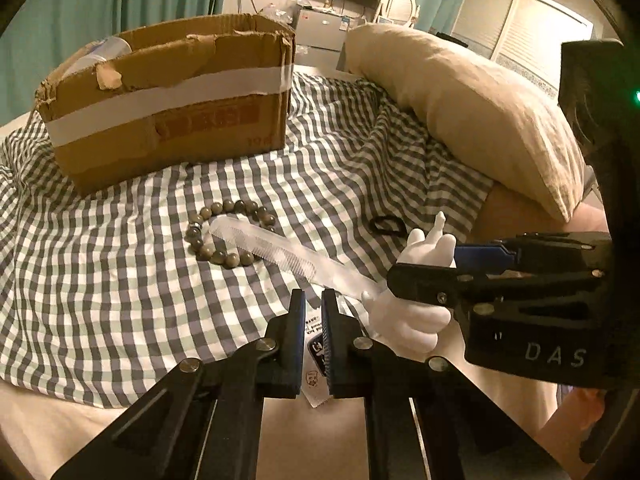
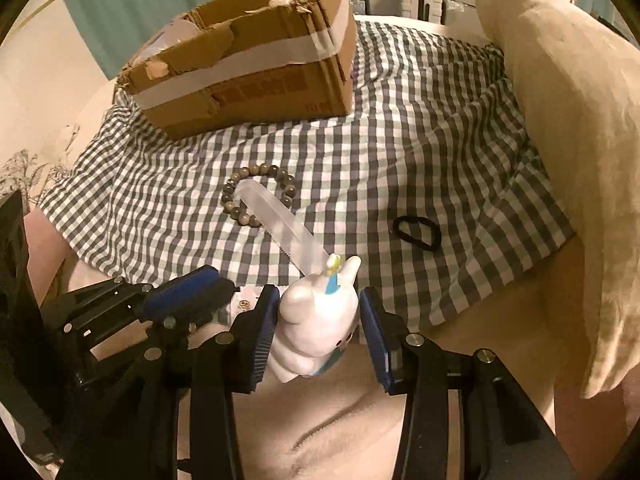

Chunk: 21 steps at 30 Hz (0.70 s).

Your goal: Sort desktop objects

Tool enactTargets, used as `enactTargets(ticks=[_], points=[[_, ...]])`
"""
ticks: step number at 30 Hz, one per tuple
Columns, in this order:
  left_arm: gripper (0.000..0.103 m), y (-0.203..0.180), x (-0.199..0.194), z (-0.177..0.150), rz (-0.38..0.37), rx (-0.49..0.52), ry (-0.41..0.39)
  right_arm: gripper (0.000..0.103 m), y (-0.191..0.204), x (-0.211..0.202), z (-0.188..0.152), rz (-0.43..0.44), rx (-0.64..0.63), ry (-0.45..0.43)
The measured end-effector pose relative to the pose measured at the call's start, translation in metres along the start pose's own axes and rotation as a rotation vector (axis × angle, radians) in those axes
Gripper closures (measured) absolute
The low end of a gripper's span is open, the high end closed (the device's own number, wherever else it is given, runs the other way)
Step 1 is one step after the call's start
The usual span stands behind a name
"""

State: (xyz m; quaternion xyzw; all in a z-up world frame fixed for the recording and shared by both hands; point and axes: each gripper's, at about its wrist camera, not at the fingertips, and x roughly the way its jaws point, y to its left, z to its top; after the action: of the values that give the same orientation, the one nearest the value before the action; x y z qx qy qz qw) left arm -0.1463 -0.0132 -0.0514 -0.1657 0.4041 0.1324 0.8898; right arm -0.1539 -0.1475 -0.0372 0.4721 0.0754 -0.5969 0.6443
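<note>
A white rabbit figurine [image 2: 316, 320] stands at the near edge of the checked cloth [image 2: 400, 140], between the open fingers of my right gripper [image 2: 320, 316]; the left finger looks close to it, the right finger apart. It also shows in the left wrist view [image 1: 416, 312]. A clear comb [image 2: 280, 224] lies across a bead bracelet [image 2: 258, 196] mid-cloth. A black hair tie [image 2: 418, 232] lies to the right. An open cardboard box [image 2: 248, 56] stands at the back. My left gripper [image 1: 314, 312] is nearly shut, empty, over a fabric label [image 1: 314, 364].
A large beige pillow [image 2: 568, 128] borders the cloth on the right. Pink bedding [image 2: 320, 432] lies under the grippers. Teal curtains [image 1: 80, 8] hang behind the box. The box holds some pale items [image 1: 104, 52].
</note>
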Motion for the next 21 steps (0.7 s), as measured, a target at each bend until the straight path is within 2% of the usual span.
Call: enactTargets(ticks=[12,17,21], points=[[0.094,0.002,-0.001,0.0,0.002,-0.001,0.0,0.062,0.002,-0.003,0.0,0.0,-0.018,-0.01],[0.094,0.003,0.008,-0.005,-0.036,-0.013,0.058,0.062,0.003,-0.004,0.0,-0.019,-0.03,-0.016],[0.093,-0.003,0.029,-0.017,-0.03,0.015,0.167,0.062,0.005,-0.004,0.0,-0.059,-0.052,-0.023]])
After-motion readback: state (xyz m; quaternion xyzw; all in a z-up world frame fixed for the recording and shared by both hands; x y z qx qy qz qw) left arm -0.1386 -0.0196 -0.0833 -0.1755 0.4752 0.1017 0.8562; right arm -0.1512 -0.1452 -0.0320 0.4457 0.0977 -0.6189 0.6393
